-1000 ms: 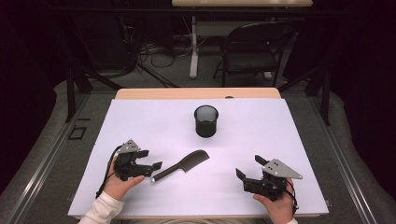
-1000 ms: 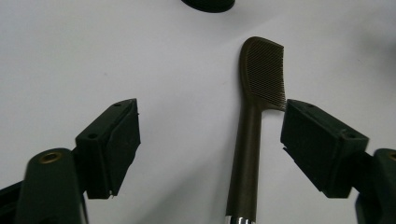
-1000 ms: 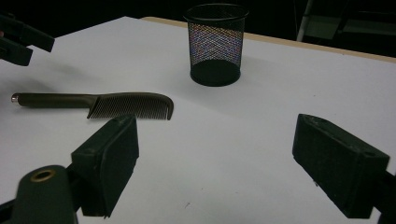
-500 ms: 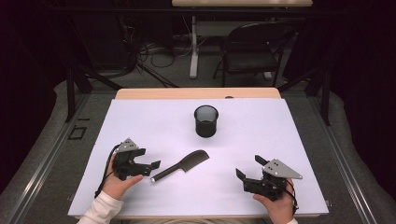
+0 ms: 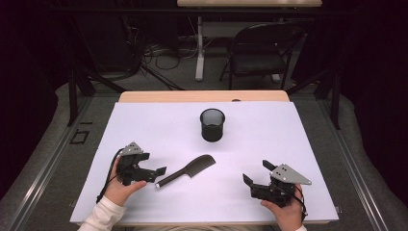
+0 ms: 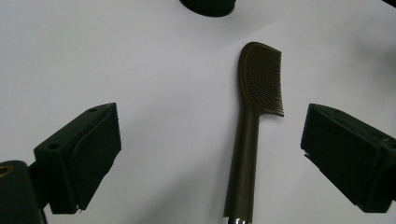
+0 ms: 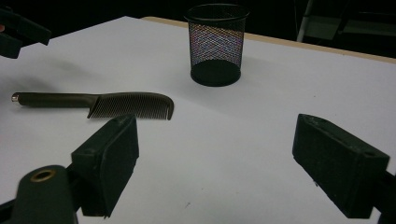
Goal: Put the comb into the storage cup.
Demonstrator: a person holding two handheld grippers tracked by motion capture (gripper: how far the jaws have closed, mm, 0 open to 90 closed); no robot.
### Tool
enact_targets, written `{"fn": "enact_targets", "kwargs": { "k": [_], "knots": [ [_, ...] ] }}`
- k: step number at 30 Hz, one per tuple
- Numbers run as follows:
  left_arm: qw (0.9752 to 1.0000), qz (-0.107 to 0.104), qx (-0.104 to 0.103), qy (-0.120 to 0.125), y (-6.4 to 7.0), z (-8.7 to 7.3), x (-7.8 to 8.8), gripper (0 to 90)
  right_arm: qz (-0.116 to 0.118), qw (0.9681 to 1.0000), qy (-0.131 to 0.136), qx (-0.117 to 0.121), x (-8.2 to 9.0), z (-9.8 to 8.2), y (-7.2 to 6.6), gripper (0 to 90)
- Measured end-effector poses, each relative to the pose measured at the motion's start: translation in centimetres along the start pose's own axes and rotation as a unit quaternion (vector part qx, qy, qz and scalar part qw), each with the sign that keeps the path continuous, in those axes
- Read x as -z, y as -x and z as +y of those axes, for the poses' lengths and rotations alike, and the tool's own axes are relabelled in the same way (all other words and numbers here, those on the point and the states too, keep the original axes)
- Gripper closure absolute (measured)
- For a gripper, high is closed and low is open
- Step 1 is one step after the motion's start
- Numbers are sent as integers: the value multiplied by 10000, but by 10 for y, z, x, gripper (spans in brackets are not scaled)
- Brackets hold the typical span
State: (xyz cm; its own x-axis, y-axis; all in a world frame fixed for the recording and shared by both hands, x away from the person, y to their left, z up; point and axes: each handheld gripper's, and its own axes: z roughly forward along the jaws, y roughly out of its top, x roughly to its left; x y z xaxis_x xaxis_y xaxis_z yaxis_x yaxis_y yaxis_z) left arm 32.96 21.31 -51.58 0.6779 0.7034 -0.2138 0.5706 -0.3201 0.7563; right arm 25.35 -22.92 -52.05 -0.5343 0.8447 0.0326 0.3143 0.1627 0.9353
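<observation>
Worktop (image 5: pixel 144 125), white sheet over it w/ a wood strip along the far edge, carries 2 loose things. Black mesh cup (image 5: pixel 212 124) stands upright near the middle, toward the far side, well apart from both hands. Dark comb (image 5: pixel 186 171) lies flat on the sheet, nearer the person than the cup, handle end pointing at the left tool (image 5: pixel 159 170), teeth end angled toward the cup. Left tool: jaws have just been opening, now wide; in the left gripper view the comb handle runs up between them, neither pad touching it. Right tool (image 5: pixel 255 174) sits at the near right, jaws wide, nothing between them, well apart from the comb.
</observation>
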Motion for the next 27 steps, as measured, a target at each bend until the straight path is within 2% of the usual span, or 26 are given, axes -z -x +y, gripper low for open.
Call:
{"fn": "enact_targets", "kwargs": {
  "k": [7,14,22,27],
  "knots": [
    [10000,-41,-51,5,2,4,1,4,5,10000,-13,0,0,0,-1,144],
    [9999,-69,-46,-73,4,7,0,5,1,10000,-14,-4,0,0,-1,144],
    [9992,95,-354,-145,11,14,-1,4,-3,10000,-17,-24,-1,0,-1,145],
    [9992,65,-287,-277,13,18,-1,5,-8,10000,-28,-32,-1,0,-1,144]
  ]
}}
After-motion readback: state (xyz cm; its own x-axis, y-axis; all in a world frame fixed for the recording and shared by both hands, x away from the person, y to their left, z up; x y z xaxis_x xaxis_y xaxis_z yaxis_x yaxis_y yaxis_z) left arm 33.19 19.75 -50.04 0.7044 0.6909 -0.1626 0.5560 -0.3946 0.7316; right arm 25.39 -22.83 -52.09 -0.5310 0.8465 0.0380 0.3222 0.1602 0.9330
